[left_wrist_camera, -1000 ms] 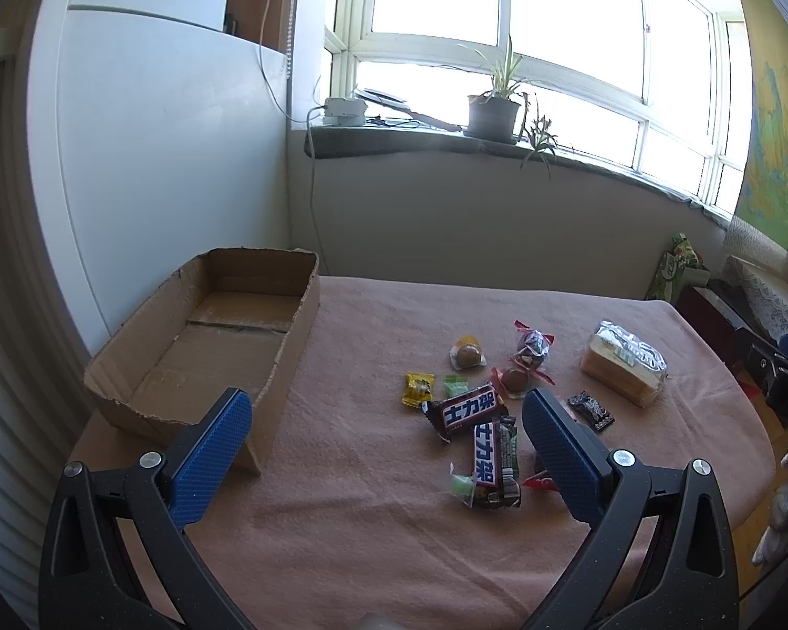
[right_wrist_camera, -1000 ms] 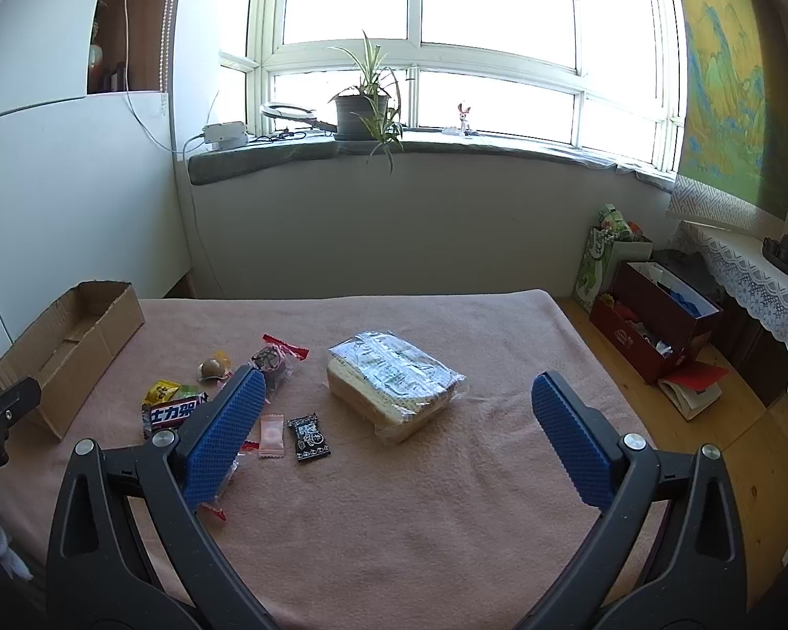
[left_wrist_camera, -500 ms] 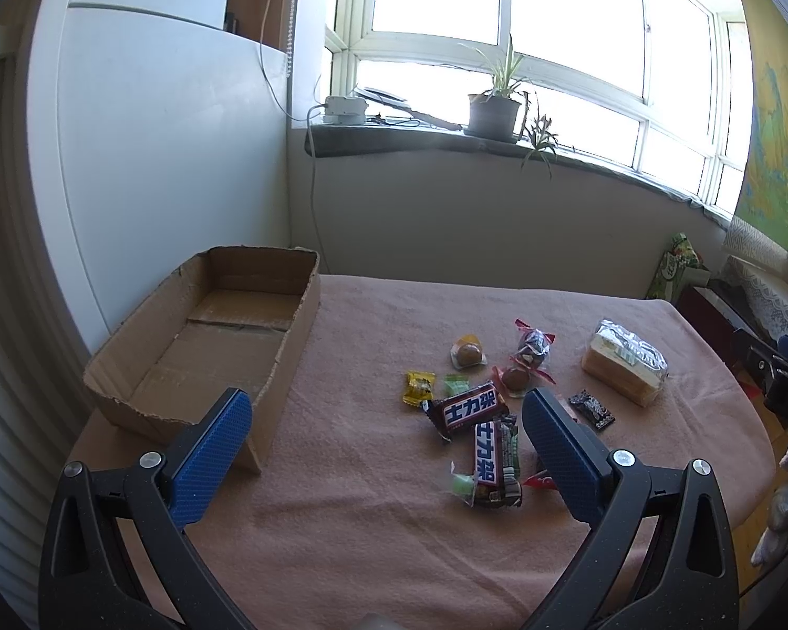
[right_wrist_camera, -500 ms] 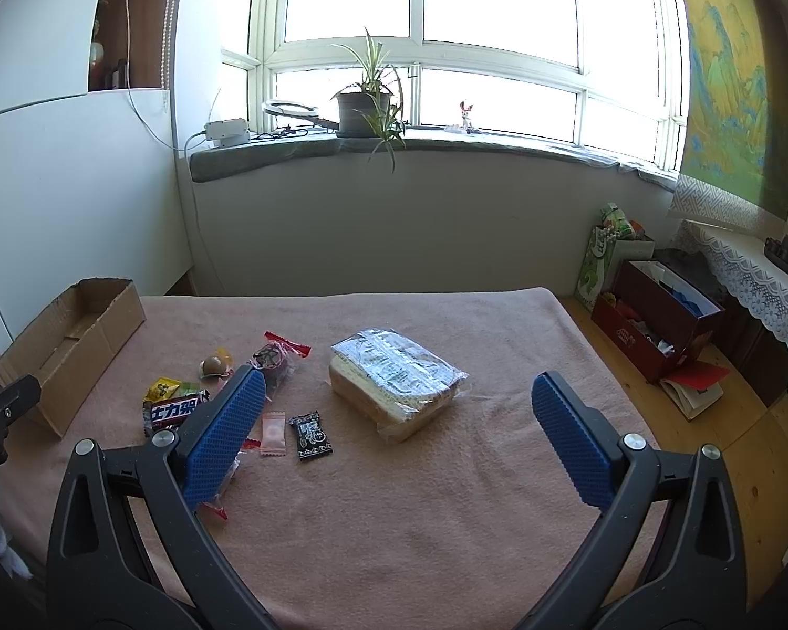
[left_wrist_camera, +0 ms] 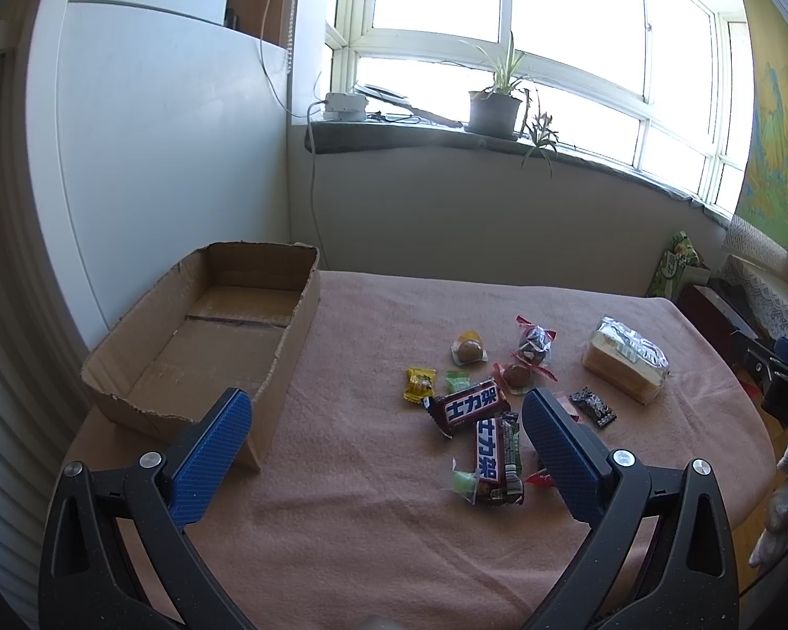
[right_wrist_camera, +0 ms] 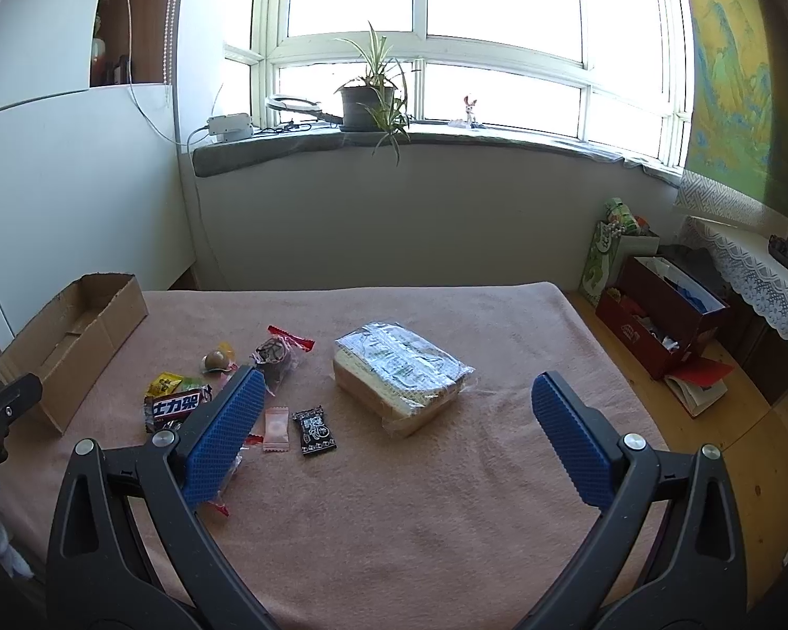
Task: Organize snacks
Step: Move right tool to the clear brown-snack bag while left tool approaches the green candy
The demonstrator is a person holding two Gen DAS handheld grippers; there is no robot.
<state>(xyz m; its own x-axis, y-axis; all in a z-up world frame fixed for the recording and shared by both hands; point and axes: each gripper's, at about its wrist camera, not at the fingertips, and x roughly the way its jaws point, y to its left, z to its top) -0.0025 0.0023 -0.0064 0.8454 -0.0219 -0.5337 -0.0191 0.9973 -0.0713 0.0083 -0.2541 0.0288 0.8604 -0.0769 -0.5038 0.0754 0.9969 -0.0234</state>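
An open, empty cardboard box (left_wrist_camera: 199, 336) lies at the table's left; it also shows in the right wrist view (right_wrist_camera: 68, 341). Loose snacks lie mid-table: two dark chocolate bars (left_wrist_camera: 470, 407) (left_wrist_camera: 494, 459), a yellow candy (left_wrist_camera: 419, 383), round wrapped sweets (left_wrist_camera: 469, 349), a small black packet (right_wrist_camera: 315, 430), a pink sachet (right_wrist_camera: 276, 428). A wrapped bread loaf (right_wrist_camera: 402, 375) lies to the right, also seen in the left wrist view (left_wrist_camera: 625, 359). My left gripper (left_wrist_camera: 383, 446) is open and empty, above the table near the box and bars. My right gripper (right_wrist_camera: 394, 430) is open and empty, in front of the loaf.
The table has a pink cloth (right_wrist_camera: 394, 525). A white cabinet (left_wrist_camera: 157, 157) stands behind the box. A windowsill with a potted plant (right_wrist_camera: 367, 94) runs along the back. Red boxes (right_wrist_camera: 662, 320) and a book sit on the floor at the right.
The right wrist view has shifted slightly, with the loaf and snacks a little further right and lower. The left gripper has not visibly moved.
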